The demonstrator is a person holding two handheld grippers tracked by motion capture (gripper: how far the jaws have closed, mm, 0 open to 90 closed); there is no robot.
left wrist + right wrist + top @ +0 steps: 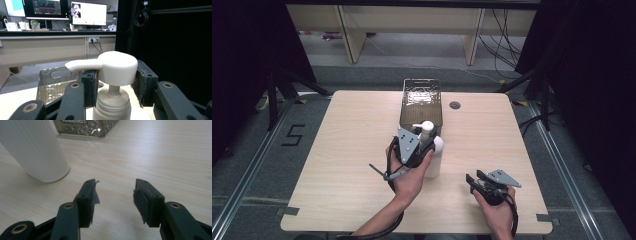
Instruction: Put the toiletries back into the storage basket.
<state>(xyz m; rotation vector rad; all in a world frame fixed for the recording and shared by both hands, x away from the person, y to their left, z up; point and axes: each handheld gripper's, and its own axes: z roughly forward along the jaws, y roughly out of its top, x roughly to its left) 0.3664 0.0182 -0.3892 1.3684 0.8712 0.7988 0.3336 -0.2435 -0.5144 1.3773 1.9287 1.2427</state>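
On the left of the pale wooden tabletop (352,165) the surface is bare wood. Toward the middle, the left claw (113,83), held in the person's left hand (408,176), sits at the top of a white ribbed plastic pump bottle (433,159) that stands upright near the tabletop's centre. In the left gripper view its two black jaws stand on either side of the bottle's white round pump head (117,67): the right pad lies against the head's side, and the left pad sits just under the root of the spout, which points off to the left. The pictures do not settle whether the pads press on the head or only flank it, so a firm grip cannot be told.

Just behind the bottle, farther from the person, stands a dark translucent rectangular plastic basket (421,102), its near wall close to the bottle's pump. A small dark round grommet (455,105) sits in the tabletop to the basket's right.

Further right, near the front edge, the right claw (115,202) is held low over the wood in the person's right hand (495,205). Its jaws are apart with only bare tabletop between them, and the bottle's ribbed white body stands well off to its upper left in the right gripper view.
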